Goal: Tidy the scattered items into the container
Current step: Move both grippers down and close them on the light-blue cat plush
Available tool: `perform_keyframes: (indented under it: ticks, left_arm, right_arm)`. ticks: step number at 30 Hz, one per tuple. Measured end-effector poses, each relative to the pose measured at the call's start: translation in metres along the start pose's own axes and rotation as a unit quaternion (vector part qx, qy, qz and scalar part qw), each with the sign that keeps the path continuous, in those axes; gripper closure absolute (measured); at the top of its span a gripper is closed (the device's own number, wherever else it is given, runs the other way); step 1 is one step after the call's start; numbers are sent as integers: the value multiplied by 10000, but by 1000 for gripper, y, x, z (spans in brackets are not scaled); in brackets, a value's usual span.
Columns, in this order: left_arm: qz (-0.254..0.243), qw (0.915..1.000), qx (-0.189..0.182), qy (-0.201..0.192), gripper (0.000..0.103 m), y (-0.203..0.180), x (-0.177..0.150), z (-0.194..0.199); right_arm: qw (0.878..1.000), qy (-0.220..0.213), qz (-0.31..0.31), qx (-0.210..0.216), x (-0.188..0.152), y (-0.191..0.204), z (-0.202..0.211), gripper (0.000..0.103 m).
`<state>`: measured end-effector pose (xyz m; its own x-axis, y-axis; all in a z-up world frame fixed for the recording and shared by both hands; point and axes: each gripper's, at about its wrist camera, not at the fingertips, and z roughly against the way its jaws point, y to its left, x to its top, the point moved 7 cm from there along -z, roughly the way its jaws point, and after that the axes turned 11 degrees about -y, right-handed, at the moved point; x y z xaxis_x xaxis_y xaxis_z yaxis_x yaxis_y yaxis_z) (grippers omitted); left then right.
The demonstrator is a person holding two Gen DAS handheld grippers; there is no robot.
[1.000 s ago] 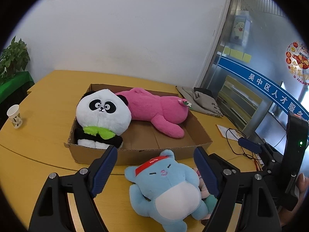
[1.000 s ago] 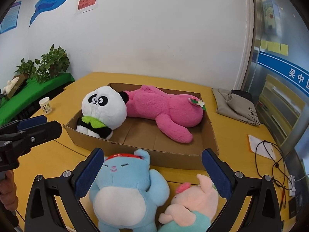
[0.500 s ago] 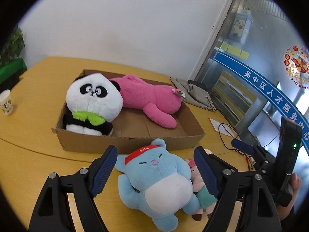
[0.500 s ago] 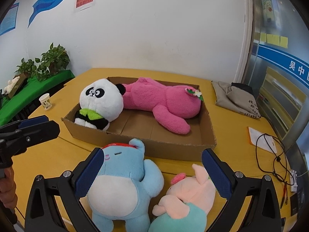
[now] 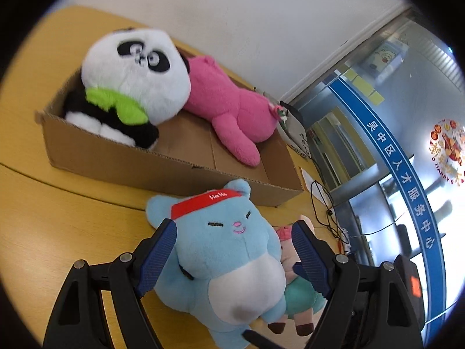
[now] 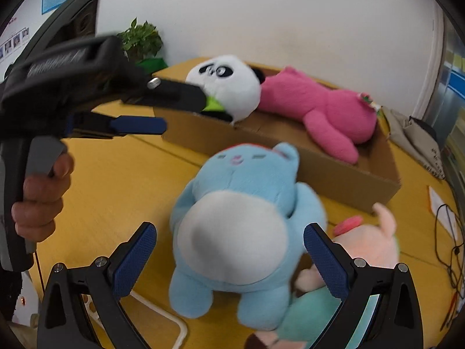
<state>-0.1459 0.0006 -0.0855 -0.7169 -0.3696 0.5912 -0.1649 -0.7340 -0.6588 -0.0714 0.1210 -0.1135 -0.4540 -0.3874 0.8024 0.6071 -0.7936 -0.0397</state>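
While both grippers stand spread, left gripper [image 5: 234, 257] straddles the blue plush [image 5: 229, 258] on the table [image 5: 58, 218], pads not pressing; right gripper [image 6: 229, 257] likewise. Cardboard box [image 5: 162, 168] lies just behind.

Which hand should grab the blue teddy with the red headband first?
Probably the left gripper: its open jaws already flank the blue plush toy with the red headband at the head. The right gripper straddles its belly too, but the pink pig plush crowds one side.
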Motion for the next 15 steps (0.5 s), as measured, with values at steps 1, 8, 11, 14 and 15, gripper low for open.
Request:
perform_keyframes:
  ticks: [1, 8, 11, 14, 15]
  left_arm:
    - [45, 10000, -60, 62, 22, 1, -2, -6]
    - [146, 9988, -51, 454, 22, 17, -24, -43]
    - [119, 9983, -1, 572, 22, 20, -32, -52]
    - [91, 9987, 68, 506, 22, 19, -31, -57]
    - [96, 9984, 59, 548, 22, 19, -32, -60]
  right_arm:
    - [10000, 26, 44, -77, -3, 1, -5, 0]
    - [9964, 10, 681, -508, -18, 11, -29, 0]
    - [9958, 45, 658, -638, -21, 10, -34, 0]
    - [9969, 66, 469, -636, -23, 5, -38, 0]
    - [9973, 93, 424, -593, -23, 4, -39, 0]
